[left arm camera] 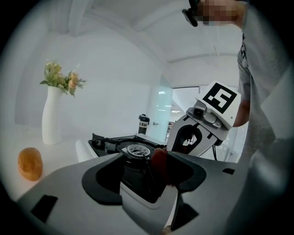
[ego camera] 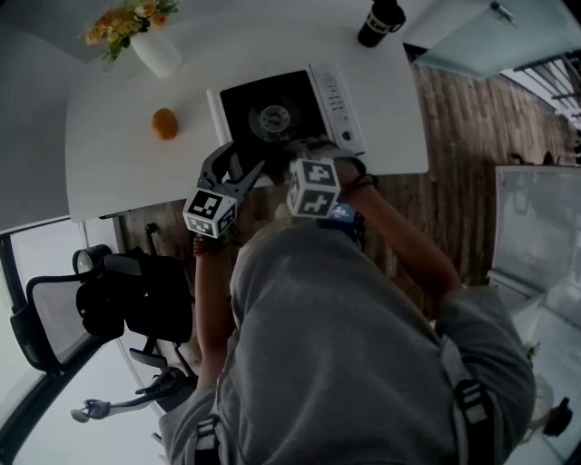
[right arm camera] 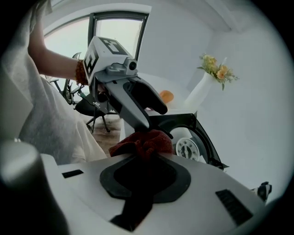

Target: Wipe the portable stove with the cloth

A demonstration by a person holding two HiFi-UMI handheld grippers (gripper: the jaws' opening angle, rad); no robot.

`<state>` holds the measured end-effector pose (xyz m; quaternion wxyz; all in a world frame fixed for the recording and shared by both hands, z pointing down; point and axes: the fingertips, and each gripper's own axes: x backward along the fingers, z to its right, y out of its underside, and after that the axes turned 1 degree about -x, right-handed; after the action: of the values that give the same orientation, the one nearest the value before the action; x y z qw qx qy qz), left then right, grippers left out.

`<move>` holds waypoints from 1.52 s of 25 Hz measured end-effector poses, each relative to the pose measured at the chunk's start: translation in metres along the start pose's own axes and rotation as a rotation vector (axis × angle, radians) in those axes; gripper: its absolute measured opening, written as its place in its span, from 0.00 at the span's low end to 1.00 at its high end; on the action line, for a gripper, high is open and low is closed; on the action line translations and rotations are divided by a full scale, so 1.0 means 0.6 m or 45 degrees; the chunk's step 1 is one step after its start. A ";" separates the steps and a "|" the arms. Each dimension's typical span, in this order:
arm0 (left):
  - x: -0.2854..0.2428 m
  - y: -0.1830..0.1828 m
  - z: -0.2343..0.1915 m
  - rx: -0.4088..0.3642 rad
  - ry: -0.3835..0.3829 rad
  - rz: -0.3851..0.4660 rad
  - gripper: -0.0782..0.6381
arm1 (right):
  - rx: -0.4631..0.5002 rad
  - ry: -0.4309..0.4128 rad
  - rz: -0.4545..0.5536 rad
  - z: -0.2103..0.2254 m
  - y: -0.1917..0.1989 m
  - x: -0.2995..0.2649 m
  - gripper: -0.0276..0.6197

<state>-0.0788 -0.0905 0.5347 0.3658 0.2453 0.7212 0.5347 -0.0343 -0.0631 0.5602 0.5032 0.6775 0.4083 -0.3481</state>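
The portable stove is black with a white control strip and sits at the near edge of the white table. My right gripper is shut on a bunched red cloth at the stove's near edge, beside the round burner. In the head view the right gripper hangs over that same edge. My left gripper stands open and points at the stove. The cloth shows by its right finger, with the pads not pressing on it. From the right gripper view, the left gripper's dark fingers reach down to the cloth.
An orange lies on the table left of the stove. A white vase of flowers stands at the far left and a black cup at the far right. A black office chair stands beside the person, off the table's near edge.
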 end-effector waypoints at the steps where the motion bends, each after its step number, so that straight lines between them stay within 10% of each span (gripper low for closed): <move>1: 0.001 0.000 -0.001 0.002 0.001 0.002 0.52 | 0.003 -0.015 0.011 -0.002 -0.008 -0.005 0.13; 12: 0.006 -0.005 -0.005 0.068 0.034 0.054 0.52 | 0.045 -0.146 0.086 -0.018 -0.041 -0.020 0.14; 17: 0.019 -0.012 -0.002 0.087 0.078 0.102 0.53 | -0.098 -0.158 0.337 -0.004 -0.036 0.005 0.14; 25: 0.069 -0.089 0.126 -0.186 0.329 0.168 0.53 | -0.419 -0.344 1.019 0.005 -0.085 0.162 0.14; 32: 0.078 -0.089 0.148 -0.152 0.389 0.221 0.53 | -0.474 -0.527 1.122 -0.029 -0.110 0.169 0.14; 38: 0.101 -0.101 0.059 -0.061 0.190 0.288 0.25 | -0.570 -0.498 1.153 0.007 -0.084 0.167 0.23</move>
<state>-0.0855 -0.0431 0.4555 0.2541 0.2760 0.7012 0.6063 -0.0377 -0.0386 0.4507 0.8014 0.5846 0.0384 -0.1206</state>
